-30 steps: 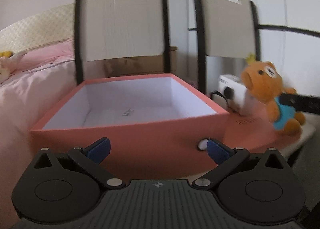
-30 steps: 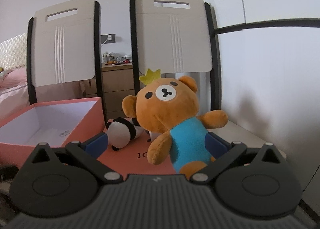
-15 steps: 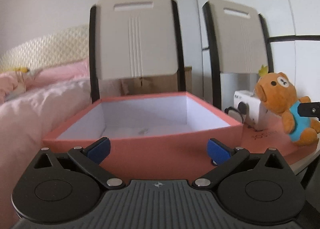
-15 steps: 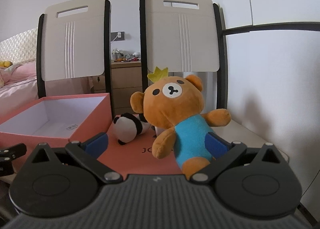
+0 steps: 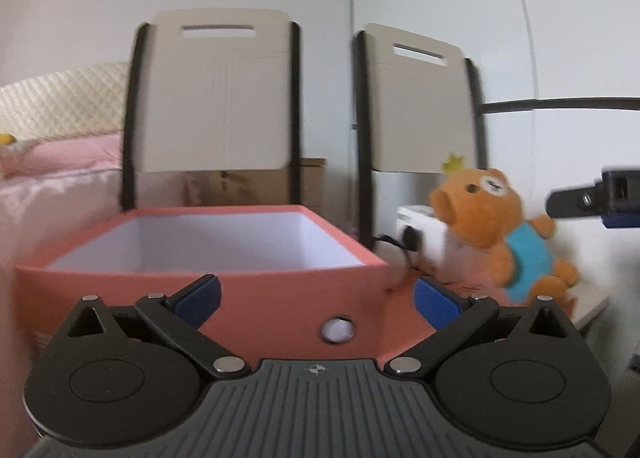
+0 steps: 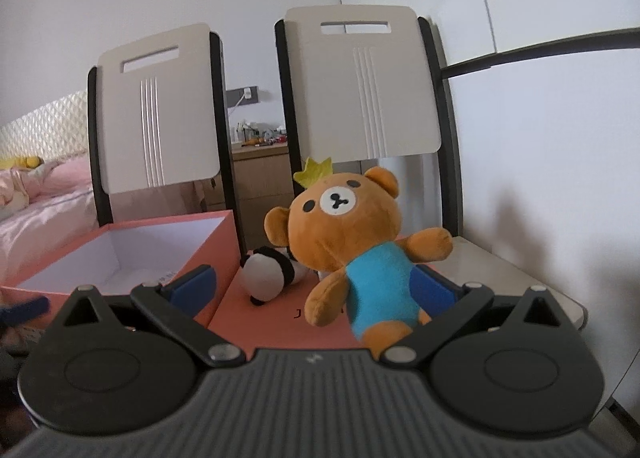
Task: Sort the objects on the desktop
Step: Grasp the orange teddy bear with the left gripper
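One plush bear sits between the spread right tongs.

Two beige chairs with black frames side by side, pink bedding at left, wooden cabinet behind them, white wall at right

Support: pale table top, bare along its right edge.
Directly on it, left: open salmon-pink box, white inside.
Directly on it, right: flat salmon-pink lid, just beside the box.
On the lid: orange plush bear; small panda plush, lying beside it.
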Action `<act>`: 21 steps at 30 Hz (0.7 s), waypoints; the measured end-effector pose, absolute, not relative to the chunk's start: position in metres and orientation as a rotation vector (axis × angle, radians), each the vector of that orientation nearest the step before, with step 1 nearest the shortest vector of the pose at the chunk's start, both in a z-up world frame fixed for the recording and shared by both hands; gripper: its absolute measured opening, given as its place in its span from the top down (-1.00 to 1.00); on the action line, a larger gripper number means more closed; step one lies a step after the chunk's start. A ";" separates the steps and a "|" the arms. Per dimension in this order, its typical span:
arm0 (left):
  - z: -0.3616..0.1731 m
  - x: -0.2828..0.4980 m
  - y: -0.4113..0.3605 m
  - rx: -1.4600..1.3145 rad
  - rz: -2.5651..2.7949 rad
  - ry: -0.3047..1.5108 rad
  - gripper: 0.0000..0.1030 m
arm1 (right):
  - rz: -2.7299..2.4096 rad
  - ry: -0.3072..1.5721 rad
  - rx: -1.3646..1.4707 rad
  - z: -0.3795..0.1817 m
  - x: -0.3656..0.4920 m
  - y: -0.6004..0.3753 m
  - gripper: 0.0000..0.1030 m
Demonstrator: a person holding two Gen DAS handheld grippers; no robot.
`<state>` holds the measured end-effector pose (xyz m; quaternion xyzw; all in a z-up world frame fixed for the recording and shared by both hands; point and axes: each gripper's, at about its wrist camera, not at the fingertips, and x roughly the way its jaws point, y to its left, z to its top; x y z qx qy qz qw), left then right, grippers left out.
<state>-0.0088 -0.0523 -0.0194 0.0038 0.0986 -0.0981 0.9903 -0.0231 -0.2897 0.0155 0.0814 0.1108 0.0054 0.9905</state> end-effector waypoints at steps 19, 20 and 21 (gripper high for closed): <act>-0.045 0.049 -0.196 -0.046 -0.481 0.298 -1.00 | 0.001 0.190 0.279 0.016 -0.070 -0.374 -1.00; -0.044 0.057 -0.201 -0.056 -0.486 0.307 -1.00 | 0.003 0.192 0.282 0.016 -0.071 -0.377 -1.00; -0.043 0.064 -0.206 -0.070 -0.495 0.312 -1.00 | 0.007 0.193 0.286 0.015 -0.073 -0.380 -1.00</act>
